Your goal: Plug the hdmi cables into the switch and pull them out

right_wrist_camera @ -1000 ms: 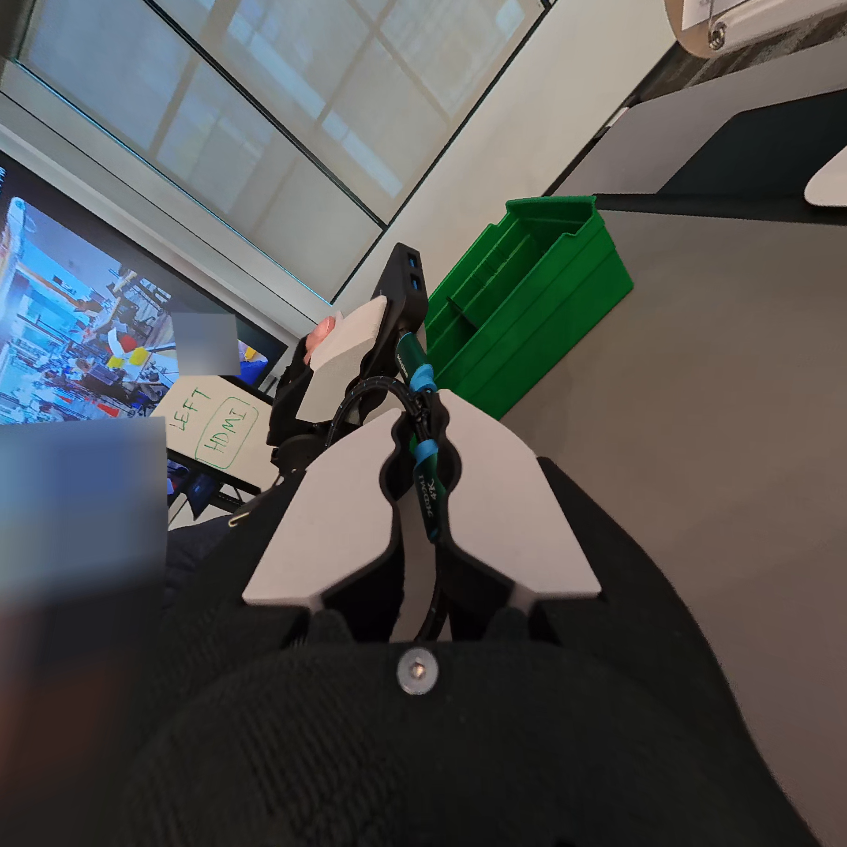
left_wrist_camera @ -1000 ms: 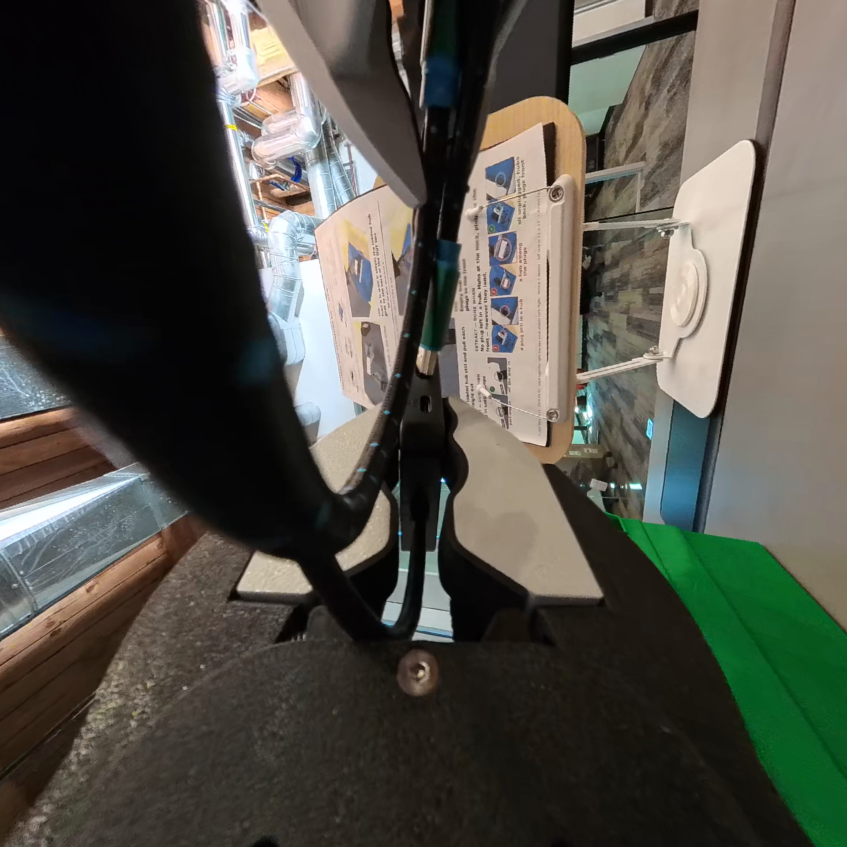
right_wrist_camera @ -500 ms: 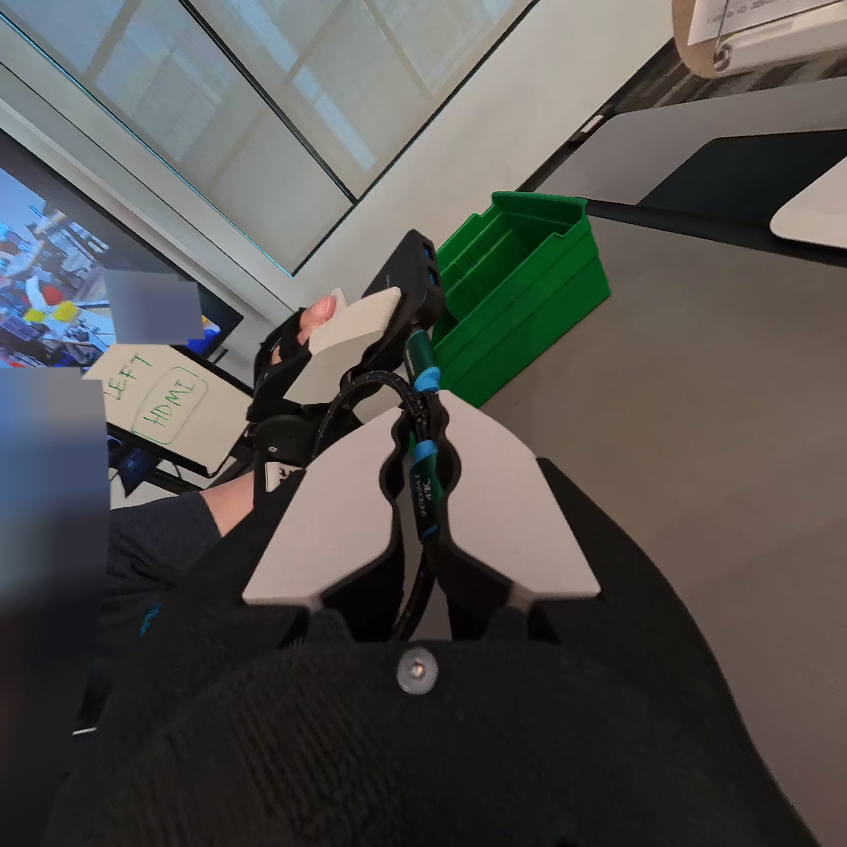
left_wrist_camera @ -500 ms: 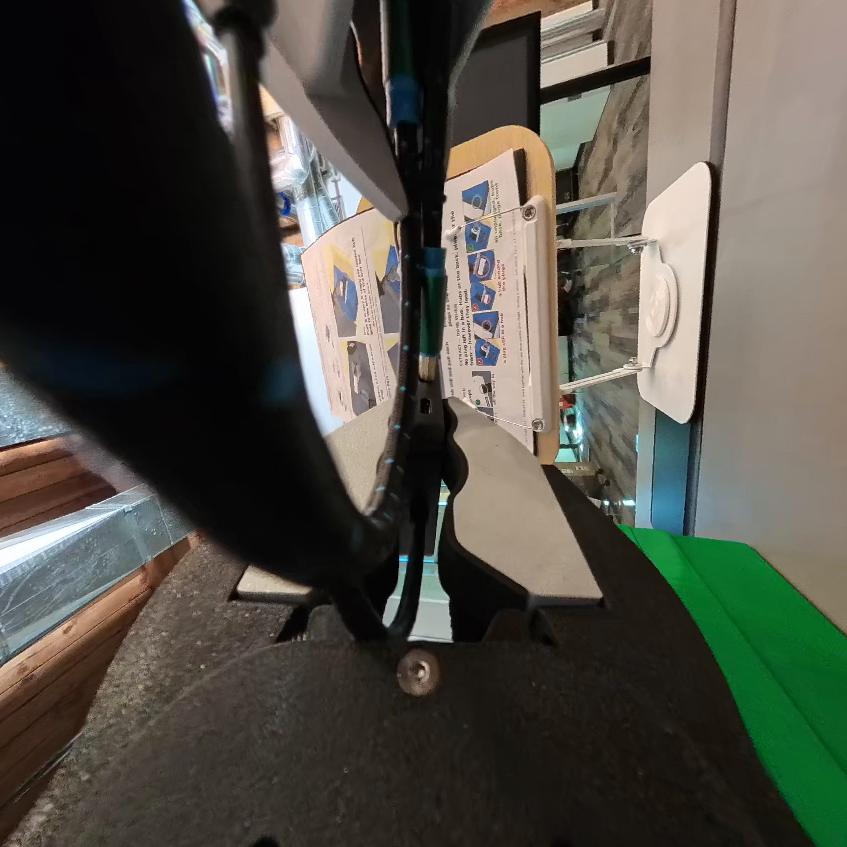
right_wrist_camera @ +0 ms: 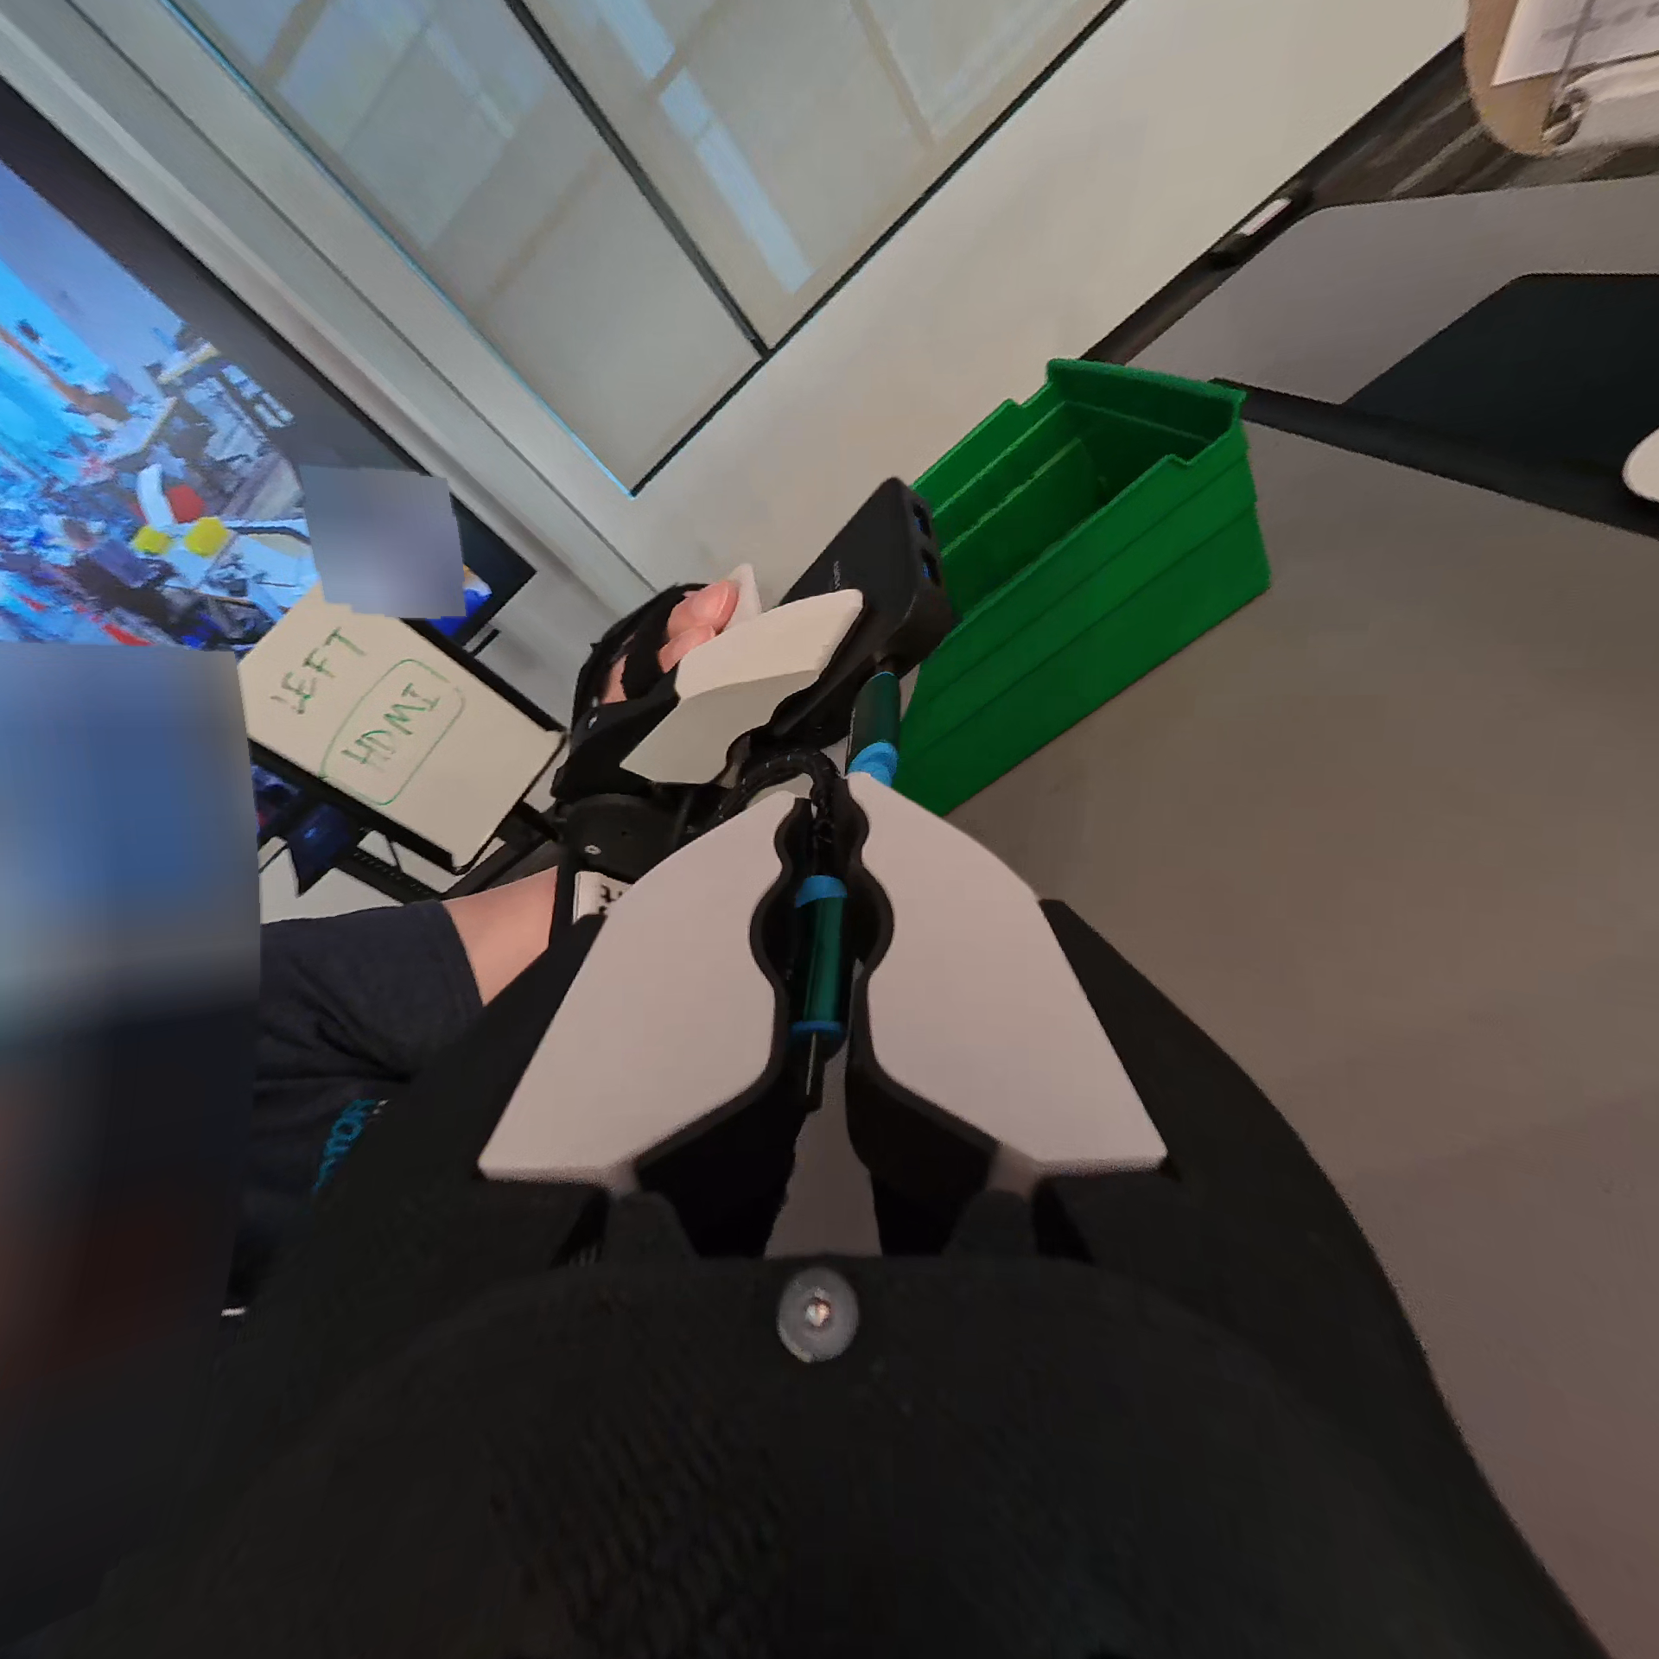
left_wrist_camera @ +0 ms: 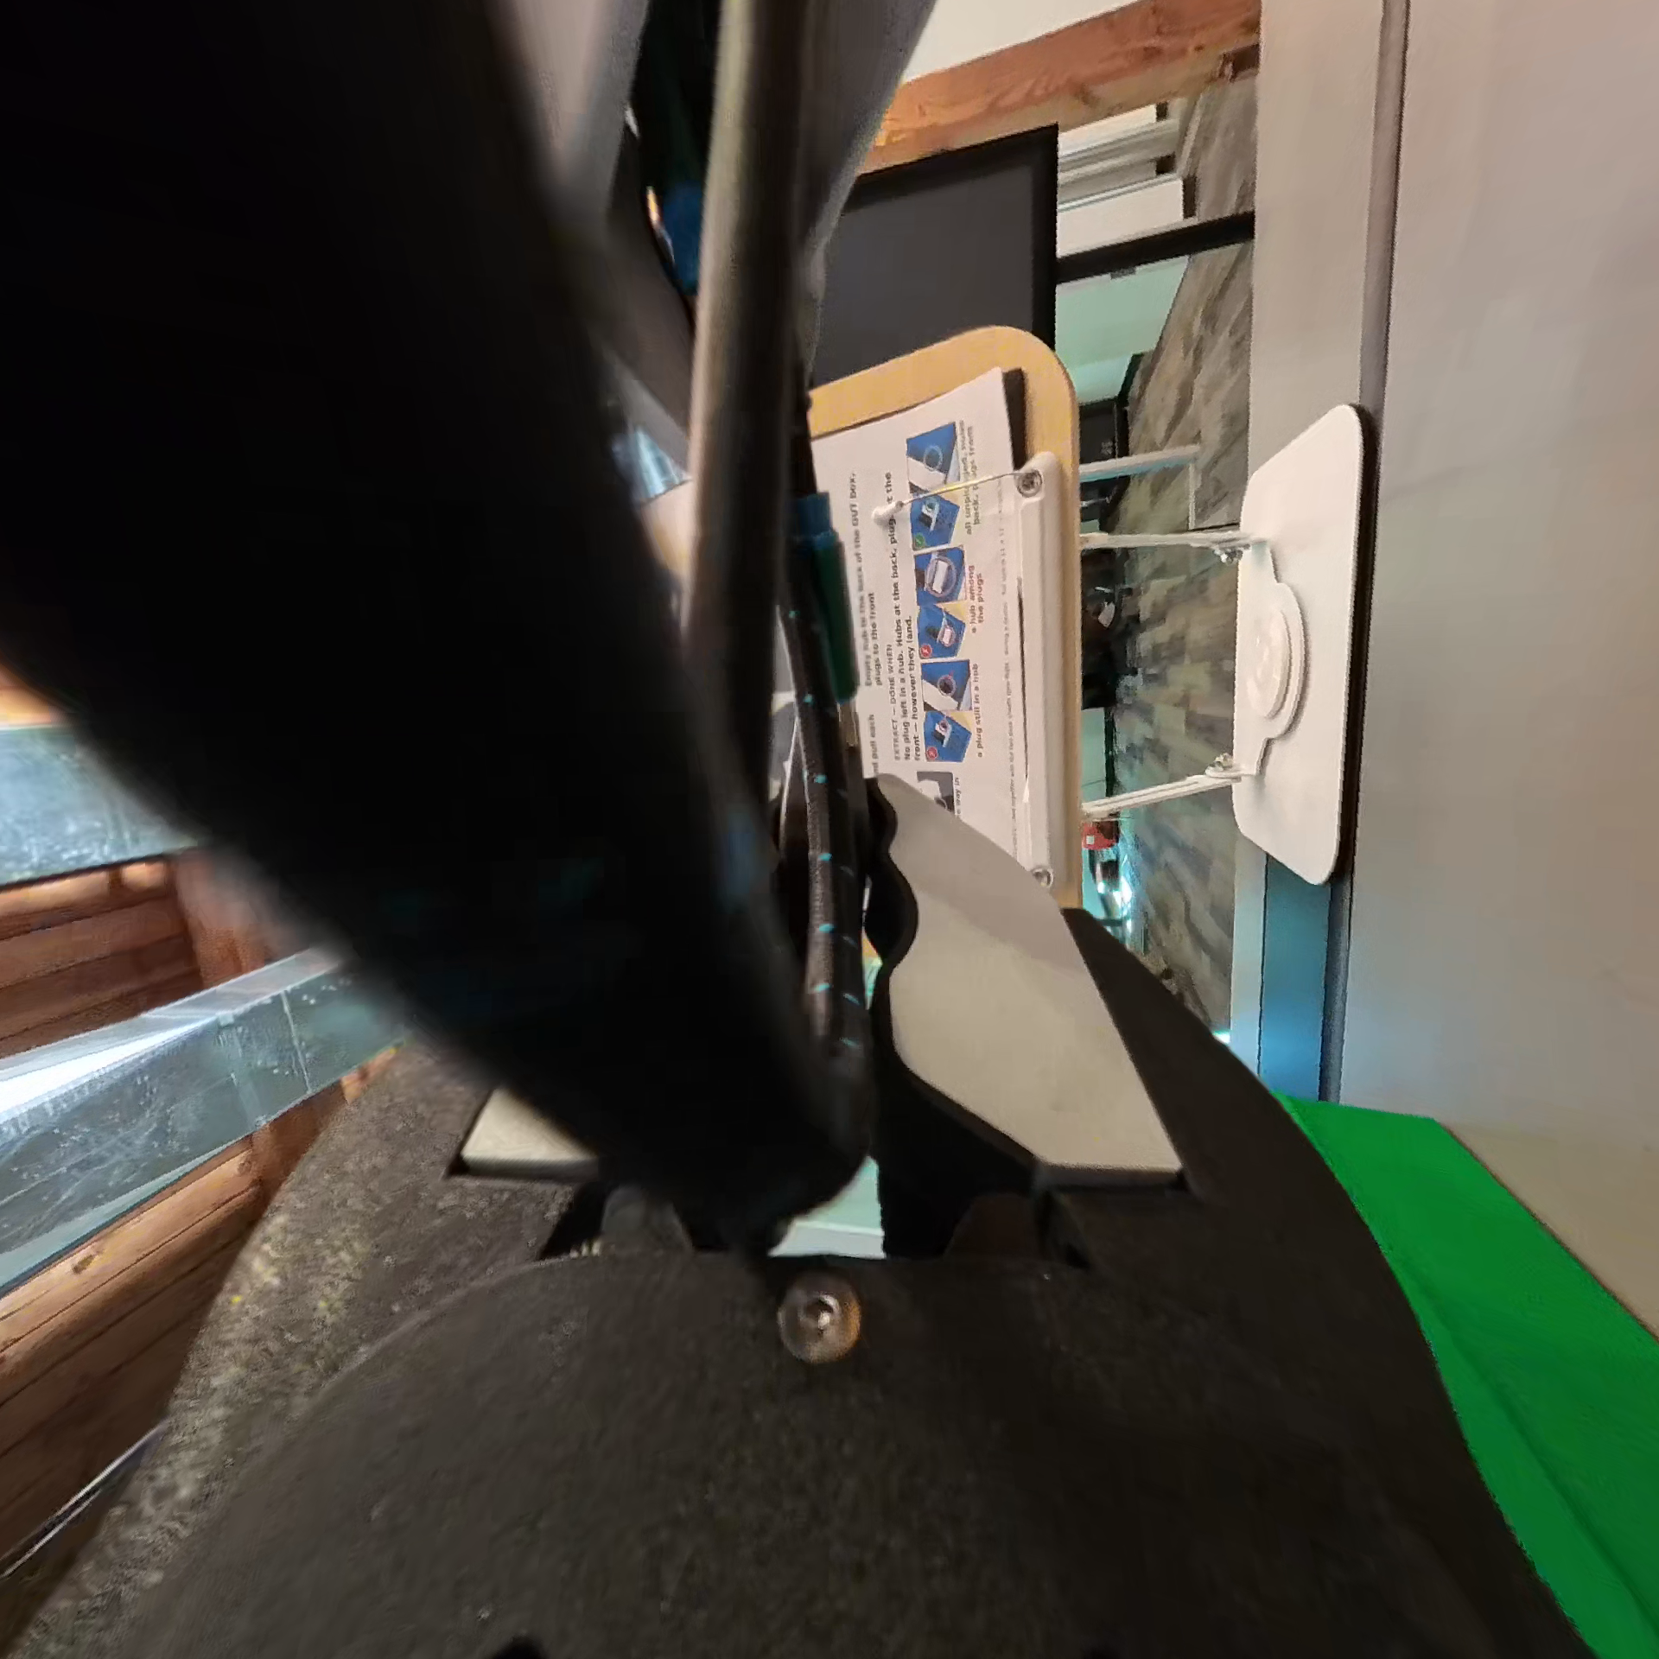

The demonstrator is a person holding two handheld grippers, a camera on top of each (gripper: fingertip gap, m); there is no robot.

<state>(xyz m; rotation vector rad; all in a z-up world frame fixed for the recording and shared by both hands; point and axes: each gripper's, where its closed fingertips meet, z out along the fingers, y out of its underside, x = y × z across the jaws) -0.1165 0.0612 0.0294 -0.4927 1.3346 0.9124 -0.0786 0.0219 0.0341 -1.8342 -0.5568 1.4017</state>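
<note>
In the right wrist view my right gripper (right_wrist_camera: 826,801) is shut on a green cable barrel with blue rings (right_wrist_camera: 820,962). The braided cable (right_wrist_camera: 812,772) loops from it to a green plug (right_wrist_camera: 875,709) that meets the lower end of the black switch (right_wrist_camera: 884,574). My left gripper holds that switch farther off, with one white finger (right_wrist_camera: 754,664) across it. In the left wrist view my left gripper (left_wrist_camera: 853,803) is shut. The green plug (left_wrist_camera: 830,619) and the braided cable (left_wrist_camera: 821,898) run down to it. Its left finger and most of the switch are hidden behind my blurred dark right gripper (left_wrist_camera: 359,583).
A green bin (right_wrist_camera: 1104,574) stands on the grey table (right_wrist_camera: 1347,898) just behind the switch. A wooden board with a printed sheet (left_wrist_camera: 952,628) and a white stand base (left_wrist_camera: 1302,646) are beyond it. A person's forearm (right_wrist_camera: 503,934) is at the left.
The left gripper with the switch has moved nearer to the right gripper and more into its view. In the left wrist view the dark right gripper now covers more of the frame.
</note>
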